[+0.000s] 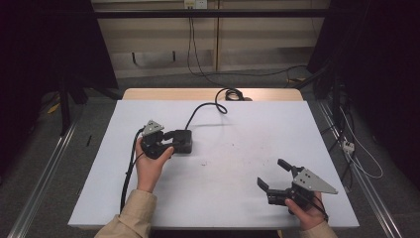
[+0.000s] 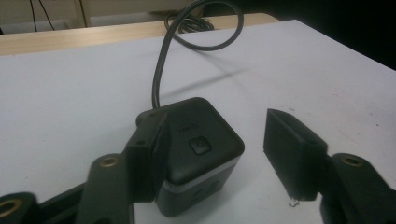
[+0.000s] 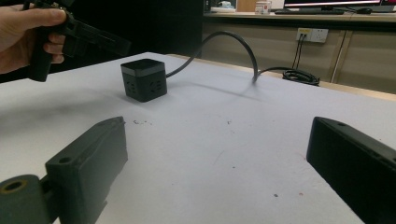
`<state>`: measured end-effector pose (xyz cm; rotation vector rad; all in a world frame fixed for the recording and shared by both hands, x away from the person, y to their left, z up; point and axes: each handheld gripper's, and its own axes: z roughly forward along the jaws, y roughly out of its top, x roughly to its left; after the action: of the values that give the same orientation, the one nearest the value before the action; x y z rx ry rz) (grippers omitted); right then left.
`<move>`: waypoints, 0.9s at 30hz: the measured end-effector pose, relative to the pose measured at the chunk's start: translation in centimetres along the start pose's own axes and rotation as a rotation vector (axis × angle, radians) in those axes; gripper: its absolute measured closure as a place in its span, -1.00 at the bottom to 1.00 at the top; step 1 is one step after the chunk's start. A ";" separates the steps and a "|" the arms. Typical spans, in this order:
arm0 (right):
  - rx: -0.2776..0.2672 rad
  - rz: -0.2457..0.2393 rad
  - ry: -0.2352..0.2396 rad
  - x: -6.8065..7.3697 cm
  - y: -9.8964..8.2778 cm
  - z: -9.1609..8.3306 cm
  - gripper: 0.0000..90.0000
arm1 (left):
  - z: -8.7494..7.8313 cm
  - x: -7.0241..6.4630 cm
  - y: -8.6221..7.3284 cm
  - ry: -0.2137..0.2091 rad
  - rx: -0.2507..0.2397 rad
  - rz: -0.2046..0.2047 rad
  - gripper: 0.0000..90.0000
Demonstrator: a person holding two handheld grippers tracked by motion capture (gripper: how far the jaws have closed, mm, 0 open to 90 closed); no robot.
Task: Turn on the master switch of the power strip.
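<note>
A black cube-shaped power socket [image 1: 184, 142] with a grey band and a thick black cable [image 1: 200, 109] sits left of the middle of the white table [image 1: 247, 129]. My left gripper [image 1: 174, 140] is open and straddles the cube. In the left gripper view the cube [image 2: 201, 140] fills the gap: one jaw lies against its side, the other stands well apart. My right gripper [image 1: 270, 172] is open and holds nothing, near the front right of the table. Far beyond its jaws, the right gripper view [image 3: 219, 130] shows the cube [image 3: 144, 80].
The cable runs back to a coil [image 1: 233, 94] on the bare wooden strip [image 1: 173, 94] behind the white top. Small dark specks [image 3: 140, 122] dot the table surface. Metal rails [image 1: 44, 173] and loose wires [image 1: 356, 148] lie on the floor at both sides.
</note>
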<state>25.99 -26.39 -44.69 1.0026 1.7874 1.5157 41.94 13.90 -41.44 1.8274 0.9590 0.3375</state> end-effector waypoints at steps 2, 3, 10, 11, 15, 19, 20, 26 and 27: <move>0.000 0.001 0.000 0.0 0.0 0.0 -0.90 | -0.3 -0.1 0.0 -0.010 0.006 -0.003 -0.18; 0.001 0.000 0.000 0.0 0.0 0.0 -0.90 | -0.5 -0.2 -0.1 -0.014 0.013 0.002 -0.24; 0.000 -0.006 0.003 0.2 0.1 0.1 -0.90 | -2.1 -0.2 -0.7 -0.044 0.005 0.001 -0.51; 0.000 -0.005 0.003 0.2 0.1 0.1 -0.90 | -2.3 -0.1 -0.8 -0.045 0.010 0.007 -0.53; 0.001 -0.004 0.001 0.2 0.1 0.0 -0.90 | -3.1 0.0 -1.1 -0.063 0.006 0.011 -0.64; 0.001 -0.004 -0.002 0.1 0.1 0.0 -0.90 | -3.9 0.1 -1.7 -0.083 0.013 0.023 -0.72; 0.000 -0.004 -0.002 0.1 0.1 0.0 -0.90 | -4.2 0.1 -1.8 -0.085 0.012 0.024 -0.73; 0.000 -0.007 0.000 0.2 0.1 0.0 -0.90 | -5.1 0.5 -2.5 -0.089 0.008 0.030 -0.77; 0.002 -0.007 0.001 0.2 0.1 0.0 -0.90 | -5.1 0.5 -2.5 -0.089 0.010 0.032 -0.78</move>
<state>25.93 -26.19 -44.60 0.9950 1.7916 1.5112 38.02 18.05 -41.38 1.8524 0.8722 0.2694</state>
